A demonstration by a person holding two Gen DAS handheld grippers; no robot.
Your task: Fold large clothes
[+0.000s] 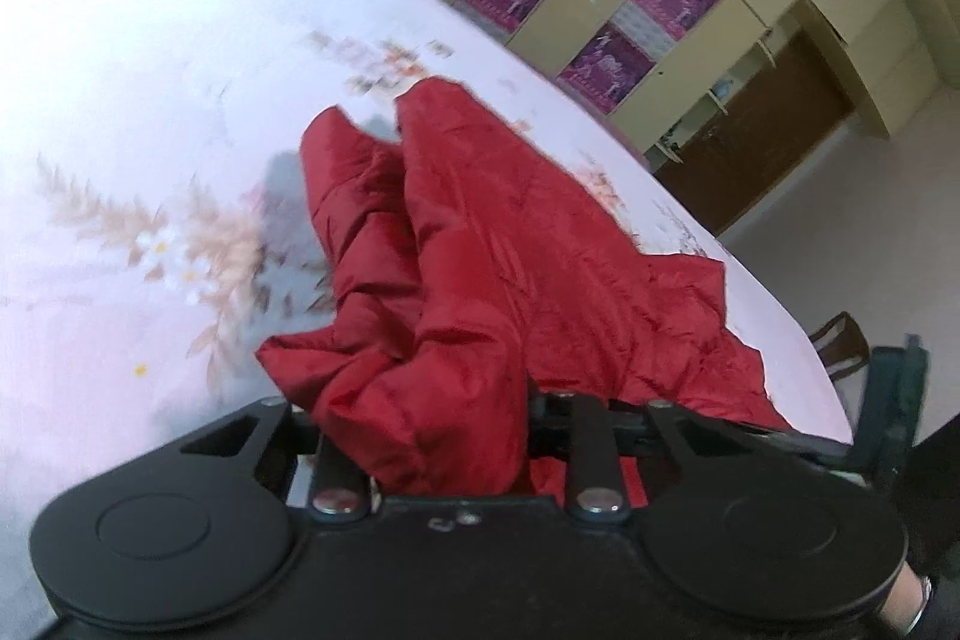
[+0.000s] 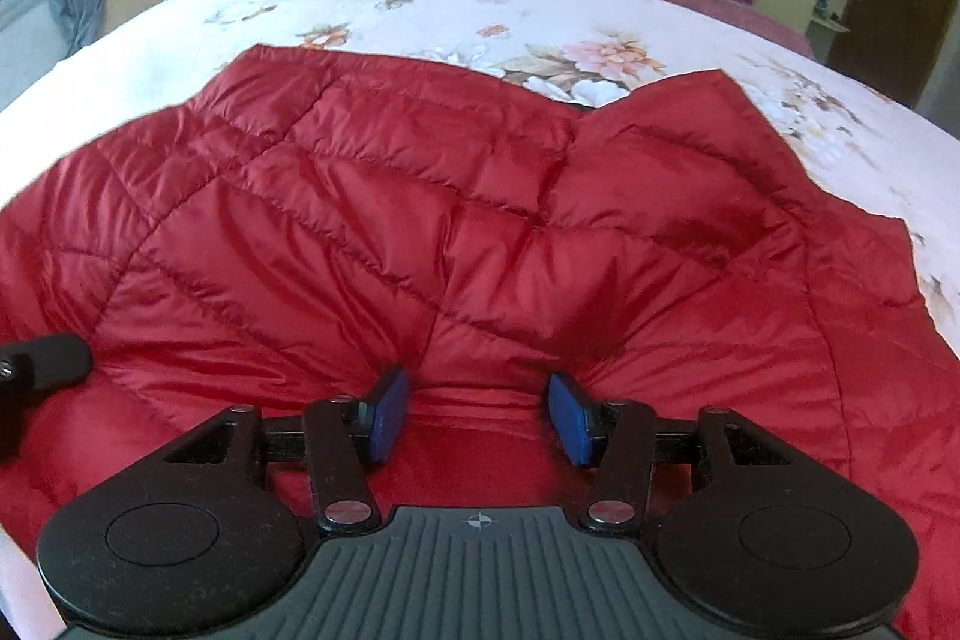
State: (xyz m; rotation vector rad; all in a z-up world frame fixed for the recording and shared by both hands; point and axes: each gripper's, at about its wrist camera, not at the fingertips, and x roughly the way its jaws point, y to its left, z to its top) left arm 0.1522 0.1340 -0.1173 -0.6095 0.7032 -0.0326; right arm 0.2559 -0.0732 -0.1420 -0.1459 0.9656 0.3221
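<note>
Jacket (image 2: 456,232) (red, quilted) on bed (image 2: 420,10)

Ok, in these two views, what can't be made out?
- Left wrist view: the left hand-held gripper fingertips, buried under a bunched fold of the red quilted jacket; the grip itself is hidden.
- Left wrist view: the floral bedspread print, blurred.
- Right wrist view: the jacket's near hem, cut off behind the right hand-held gripper.

Red quilted jacket (image 2: 456,220) spread, rumpled, on floral bedsheet (image 2: 420,10).
</note>
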